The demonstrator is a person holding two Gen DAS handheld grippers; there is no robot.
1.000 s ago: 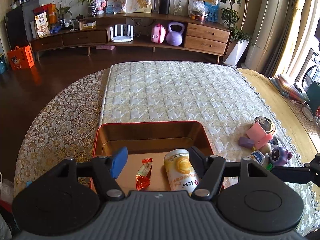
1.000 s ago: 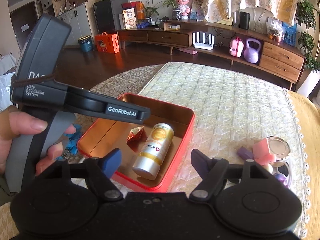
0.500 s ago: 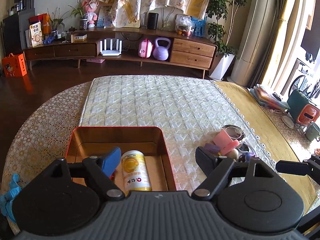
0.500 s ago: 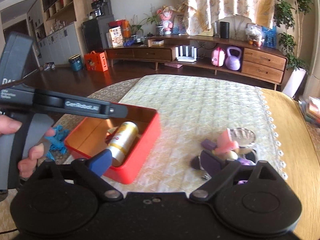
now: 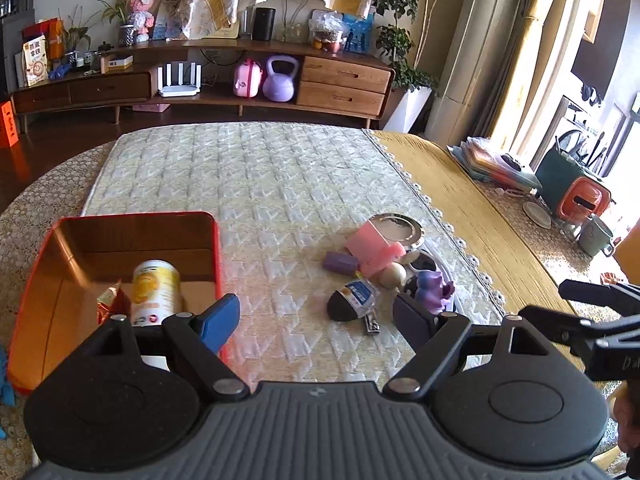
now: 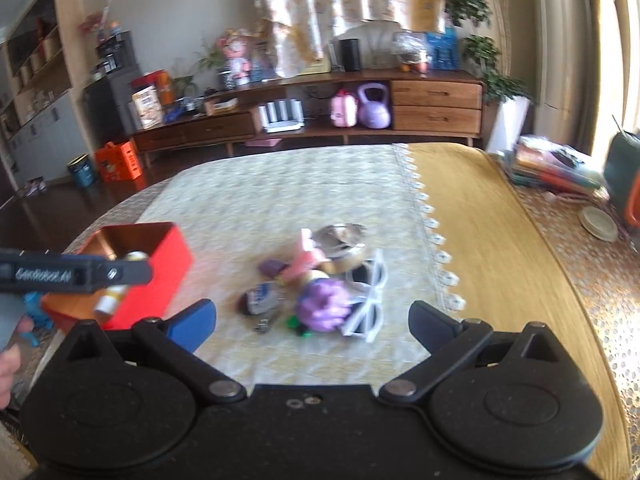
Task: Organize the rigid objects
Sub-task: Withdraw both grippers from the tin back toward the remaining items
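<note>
Nearest to us, the left gripper point(image 5: 316, 314) stands with its jaws well apart, nothing between them and nothing touched; it tilts down over the quilted cloth point(image 5: 260, 184) that covers the counter point(image 5: 472, 208). The right gripper point(image 6: 312, 316) points down at the pile, and its jaws are opening, already wide, with bare cloth between them and no object pressed by either pad. In the right wrist view we see part of a hand point(image 6: 10, 356) at the left edge, wrapped around the handle of the left tool; that view is blurred.

Just beyond the left gripper's blue finger sits the red tin box point(image 5: 218, 256), open at the top. Inside it lie a yellow-labelled can point(image 5: 154, 292) on its side and a red snack packet point(image 5: 110, 304) touching the can's left flank.

To the right of the box, apart from it, the loose things are heaped together: a dark oval piece with a blue-labelled packet point(image 5: 352, 298), a nail clipper point(image 5: 372, 325) just in front of it, a purple toy figure point(image 5: 434, 286), a small pale ball point(image 5: 392, 275), a purple block point(image 5: 339, 262), a pink block point(image 5: 374, 249) and a round metal lid point(image 5: 400, 227) farthest back. The right wrist view also shows white sunglasses point(image 6: 372, 300) leaning against the purple toy's right side.

Farther off, a wooden sideboard point(image 5: 344, 86) carries a purple kettlebell point(image 5: 280, 84).
</note>
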